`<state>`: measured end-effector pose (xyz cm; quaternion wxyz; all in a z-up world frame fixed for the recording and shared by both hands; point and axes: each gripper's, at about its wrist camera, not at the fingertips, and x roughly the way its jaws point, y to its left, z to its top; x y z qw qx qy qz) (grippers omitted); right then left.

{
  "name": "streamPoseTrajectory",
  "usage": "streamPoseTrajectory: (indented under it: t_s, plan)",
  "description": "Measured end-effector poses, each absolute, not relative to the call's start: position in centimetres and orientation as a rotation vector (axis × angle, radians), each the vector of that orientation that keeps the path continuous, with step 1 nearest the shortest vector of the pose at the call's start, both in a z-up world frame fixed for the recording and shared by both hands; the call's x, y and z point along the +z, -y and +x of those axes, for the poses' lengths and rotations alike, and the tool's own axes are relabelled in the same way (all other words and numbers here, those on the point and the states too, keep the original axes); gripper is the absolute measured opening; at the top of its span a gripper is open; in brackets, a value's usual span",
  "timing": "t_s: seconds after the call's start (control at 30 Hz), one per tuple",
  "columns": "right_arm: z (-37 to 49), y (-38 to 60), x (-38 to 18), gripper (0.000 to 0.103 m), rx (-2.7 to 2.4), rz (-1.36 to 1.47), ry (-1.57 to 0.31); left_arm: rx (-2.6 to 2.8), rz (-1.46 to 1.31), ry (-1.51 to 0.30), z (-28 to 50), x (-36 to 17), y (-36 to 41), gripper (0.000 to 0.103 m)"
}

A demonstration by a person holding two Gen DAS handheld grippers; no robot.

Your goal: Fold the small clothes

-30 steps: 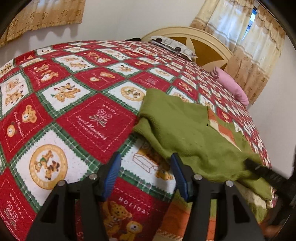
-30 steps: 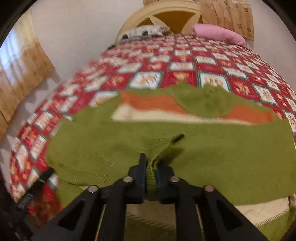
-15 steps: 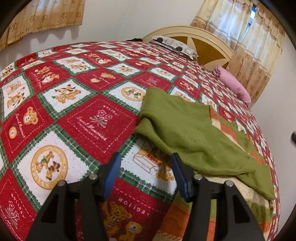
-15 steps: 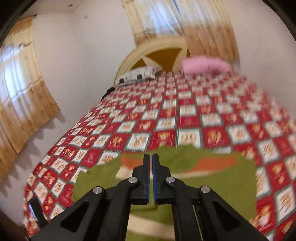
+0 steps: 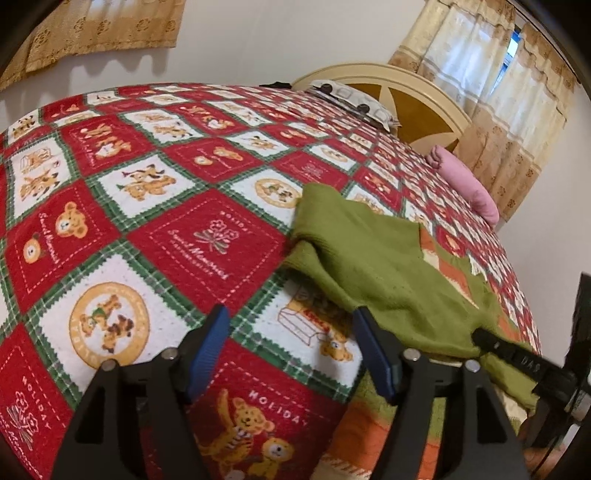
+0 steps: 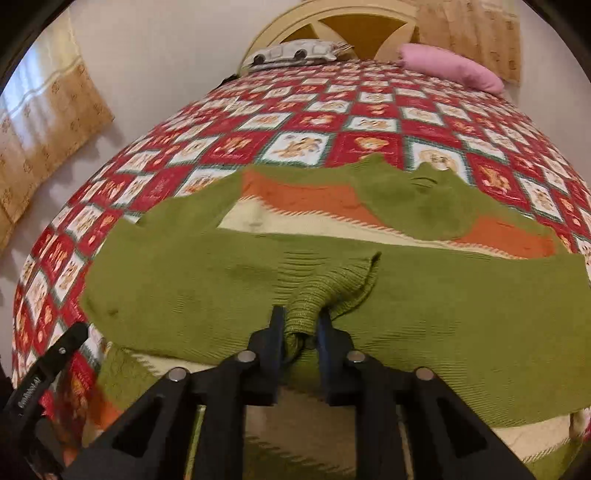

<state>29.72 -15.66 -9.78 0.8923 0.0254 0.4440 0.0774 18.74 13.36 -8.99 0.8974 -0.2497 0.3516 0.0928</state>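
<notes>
Right tongs (image 6: 298, 325): angled down over the near edge of the bed, jaws narrow, a bunched fold of the green sweater (image 6: 369, 295) pinched between the pads; the jaws have just been opening slightly, with the knit between them. Their tip also shows at the right of the left wrist view, against the sweater's near corner.

Left tongs (image 5: 291, 347): angled down over the bedspread (image 5: 147, 206) to the left of the sweater, jaws wide with blue pads, nothing between them; they have just been opening further. The right pad stands just beside the sweater's near hem; whether it touches cannot be told.

Sweater: green knit with orange and cream bands, spread across the near part of the bed. One green layer lies folded over the striped part. The ribbed cuff or hem rises in a ridge into the right tongs.

Bedspread: red, white and green squares with bear pictures, covering the whole bed.

Far end: grey patterned pillow (image 6: 295, 53) and pink pillow (image 6: 450, 70) against a cream and brown headboard (image 6: 351, 26).

Beyond: yellow curtains (image 5: 495, 103) on the walls.
</notes>
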Motion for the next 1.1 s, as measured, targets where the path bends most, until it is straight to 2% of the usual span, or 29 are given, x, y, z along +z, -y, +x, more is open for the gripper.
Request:
streamPoseTrajectory:
  t_s: [0.3, 0.43, 0.63, 1.0, 1.03, 1.07, 1.1]
  plan:
    - [27.1, 17.5, 2.0, 0.014, 0.141, 0.049, -0.613, 0.202, -0.467, -0.747, 19.3, -8.9, -12.6, 0.080]
    - [26.4, 18.7, 3.7, 0.014, 0.106, 0.006, -0.571, 0.239, -0.405, -0.779, 20.0, -8.9, -11.7, 0.083]
    - [26.1, 23.0, 3.0, 0.014, -0.011, 0.026, -0.578, 0.235, -0.257, -0.818, 21.4, -8.7, -9.3, 0.084]
    - [27.2, 29.4, -5.9, 0.016, -0.181, 0.046, -0.780, 0.217, -0.290, -0.803, 21.0, -8.6, -9.5, 0.084]
    - [27.1, 30.0, -6.4, 0.022, -0.217, 0.051, -0.793, 0.206, -0.284, -0.797, 20.9, -8.3, -9.4, 0.084]
    - [26.8, 30.4, -6.8, 0.034, -0.247, 0.055, -0.803, 0.193, -0.268, -0.780, 20.7, -7.9, -9.2, 0.084]
    - [26.3, 31.5, -7.1, 0.039, -0.310, 0.059, -0.808, 0.182, -0.235, -0.756, 20.5, -7.2, -8.8, 0.084]
